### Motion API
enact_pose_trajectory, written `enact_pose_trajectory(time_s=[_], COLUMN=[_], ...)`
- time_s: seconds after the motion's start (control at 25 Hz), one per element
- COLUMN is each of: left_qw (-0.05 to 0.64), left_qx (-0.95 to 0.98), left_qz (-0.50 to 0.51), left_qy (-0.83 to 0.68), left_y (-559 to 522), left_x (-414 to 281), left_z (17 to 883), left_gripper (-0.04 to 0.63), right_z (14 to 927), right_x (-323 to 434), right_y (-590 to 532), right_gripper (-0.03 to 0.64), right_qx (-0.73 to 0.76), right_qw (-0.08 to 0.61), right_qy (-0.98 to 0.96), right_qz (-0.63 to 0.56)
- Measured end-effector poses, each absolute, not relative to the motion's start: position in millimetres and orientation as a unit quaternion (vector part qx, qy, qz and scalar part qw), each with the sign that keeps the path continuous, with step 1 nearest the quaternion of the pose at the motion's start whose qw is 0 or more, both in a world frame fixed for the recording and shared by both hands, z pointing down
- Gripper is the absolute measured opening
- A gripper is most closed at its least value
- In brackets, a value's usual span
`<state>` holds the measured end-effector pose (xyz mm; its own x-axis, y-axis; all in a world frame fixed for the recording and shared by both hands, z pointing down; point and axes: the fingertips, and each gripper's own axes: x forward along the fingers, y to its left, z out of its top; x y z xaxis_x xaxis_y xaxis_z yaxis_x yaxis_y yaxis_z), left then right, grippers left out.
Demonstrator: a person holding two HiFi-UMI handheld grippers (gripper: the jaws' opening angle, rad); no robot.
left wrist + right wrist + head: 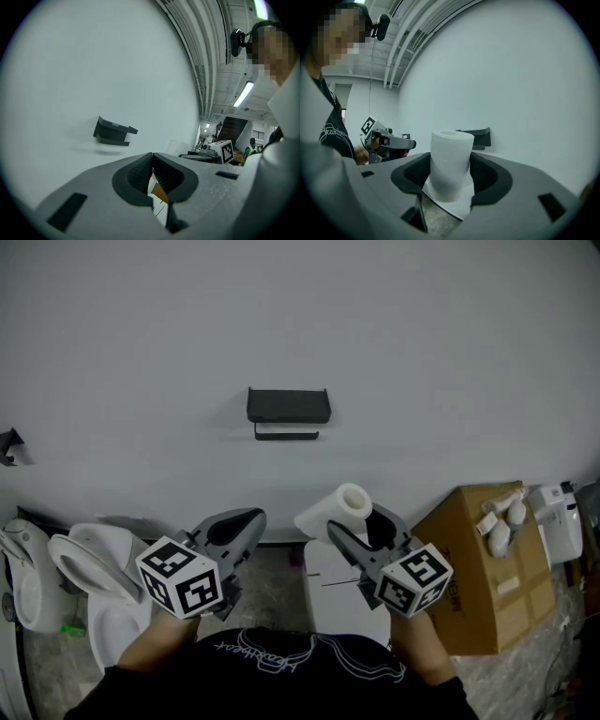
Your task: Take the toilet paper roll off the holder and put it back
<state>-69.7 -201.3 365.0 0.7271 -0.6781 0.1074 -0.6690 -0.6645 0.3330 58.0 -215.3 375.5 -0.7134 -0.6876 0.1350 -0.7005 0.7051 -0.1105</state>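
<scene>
So my right gripper (356, 525) is clamped on the white toilet paper roll (449, 159), well off the black wall holder (288, 407) — left gripper (247, 520) is closed.

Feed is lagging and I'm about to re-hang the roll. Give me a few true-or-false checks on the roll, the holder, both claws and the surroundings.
1. The white toilet paper roll sits on the black wall-mounted holder. False: the holder is bare, and the right claw grips the roll below it.
2. The left claw is shut with nothing in it. True.
3. The brown cardboard box stands on the right in the head view. True.
4. The white toilet bowl stands right of the box. False: it is at the far left, beside the left claw.
</scene>
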Motion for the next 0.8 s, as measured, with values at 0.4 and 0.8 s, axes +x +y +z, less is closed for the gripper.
enact_pose_trajectory(time_s=[0.4, 0.8], left_qw=[0.176, 0.167], left_qx=[0.914, 0.919], left_qz=[-0.021, -0.03], left_qy=[-0.364, -0.355], left_y=[-216, -241], left_x=[-96, -110], left_z=[357, 345], left_gripper=[0.006, 0.006], right_z=[360, 333], right_x=[40, 34], right_y=[-229, -255], right_gripper=[0.262, 0.264], right_qx=[0.389, 0.408], right_qw=[0.04, 0.031], right_qy=[-0.918, -0.912], right_qz=[0.068, 0.041])
